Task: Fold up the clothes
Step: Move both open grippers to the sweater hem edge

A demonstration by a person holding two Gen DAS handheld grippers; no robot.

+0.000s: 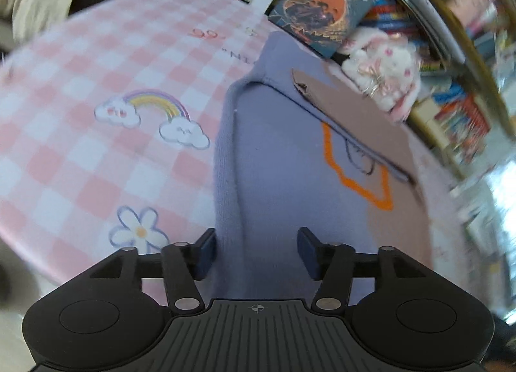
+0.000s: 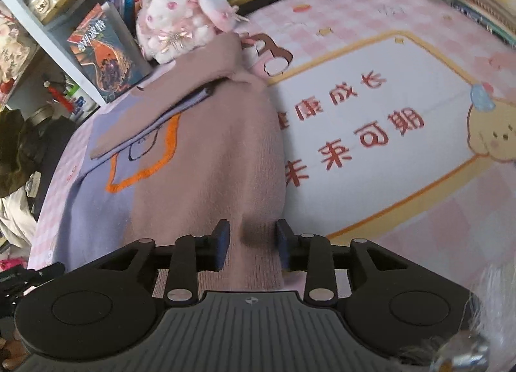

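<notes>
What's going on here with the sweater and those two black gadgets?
A person is folding a purple and dusty-pink sweater on a pink checked table mat, using handheld tongs instead of bare hands. The left tongs are open around the purple edge, and the right tongs are open around the pink edge. One sleeve is already folded across the front. A plush bunny sits just beyond the sweater.
</notes>
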